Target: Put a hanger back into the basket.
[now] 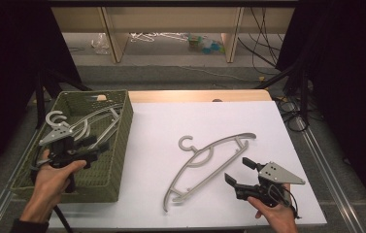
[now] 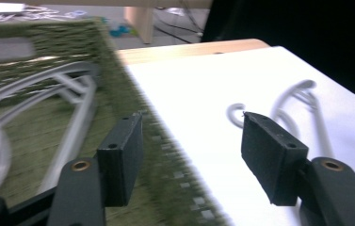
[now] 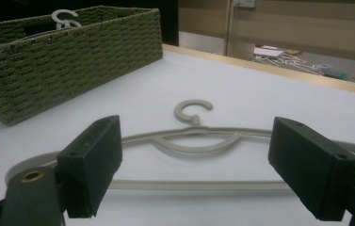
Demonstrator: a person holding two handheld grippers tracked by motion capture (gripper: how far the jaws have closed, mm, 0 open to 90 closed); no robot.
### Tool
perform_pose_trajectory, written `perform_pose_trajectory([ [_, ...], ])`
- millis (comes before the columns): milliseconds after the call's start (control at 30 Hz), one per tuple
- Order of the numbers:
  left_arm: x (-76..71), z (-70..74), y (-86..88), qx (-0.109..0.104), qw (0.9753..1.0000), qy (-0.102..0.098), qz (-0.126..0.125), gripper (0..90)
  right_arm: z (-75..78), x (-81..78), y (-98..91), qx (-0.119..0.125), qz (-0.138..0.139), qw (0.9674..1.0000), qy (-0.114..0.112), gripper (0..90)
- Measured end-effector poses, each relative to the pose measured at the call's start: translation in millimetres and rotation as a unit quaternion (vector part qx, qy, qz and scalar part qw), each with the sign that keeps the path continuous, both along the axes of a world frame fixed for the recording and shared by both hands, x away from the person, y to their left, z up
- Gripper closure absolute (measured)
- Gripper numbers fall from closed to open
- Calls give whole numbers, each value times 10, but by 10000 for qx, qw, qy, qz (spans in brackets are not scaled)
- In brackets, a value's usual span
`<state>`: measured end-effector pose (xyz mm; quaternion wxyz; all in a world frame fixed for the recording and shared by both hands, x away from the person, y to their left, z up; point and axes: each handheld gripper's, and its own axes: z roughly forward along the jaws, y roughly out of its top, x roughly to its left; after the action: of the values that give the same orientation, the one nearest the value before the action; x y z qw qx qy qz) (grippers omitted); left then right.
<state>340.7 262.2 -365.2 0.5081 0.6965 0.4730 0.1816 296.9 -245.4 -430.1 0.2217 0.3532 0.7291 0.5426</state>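
your left gripper (image 1: 81, 148) hangs over the green woven basket (image 1: 117, 160) at the left edge of the table, its jaws standing apart with nothing between them; in the left gripper view (image 2: 191, 157) the basket's right wall runs up between the two pads, though that picture is smeared and you can't tell how close the pads sit to the weave. inside the basket lie grey hangers (image 1: 91, 121), their hooks toward the far-left corner; they seem to be two or more stacked, but the overlap makes the count unsure.

your right gripper (image 1: 239, 171) rests low near the front right of the white table cover (image 1: 268, 126), jaws wide apart and holding nothing. the loose grey hanger (image 1: 209, 162) lies flat on the cover, near the middle, well apart from the basket, its hook pointing toward the far-left and its long arc running from the front-left up to the right. in the right gripper view (image 3: 194, 165) that hanger (image 3: 194, 136) lies straight ahead, just beyond the two pads, its bar crossing the gap between them, with no pad touching it. the basket (image 3: 71, 61) sits farther off at the left there.
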Motion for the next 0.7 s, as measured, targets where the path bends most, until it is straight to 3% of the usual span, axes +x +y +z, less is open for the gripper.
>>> perform_pose_trajectory([
  [167,-11,2,-260,101,9996,27,-248,315,1,-3,4,-10,-10,10000,-1,188],
  [333,-21,14,-485,52,9989,-40,-474,258,2,-4,1,43,11,10000,37,187],
  [433,-29,7,-594,25,9985,-58,-551,245,-1,4,0,34,34,10000,-4,187],
  [500,-24,-1,-700,148,9969,-123,-760,227,1,1,0,1,19,10000,-37,187],
  [700,-25,-30,-918,90,9955,-100,-938,220,2,3,-2,11,39,10000,-19,187],
])
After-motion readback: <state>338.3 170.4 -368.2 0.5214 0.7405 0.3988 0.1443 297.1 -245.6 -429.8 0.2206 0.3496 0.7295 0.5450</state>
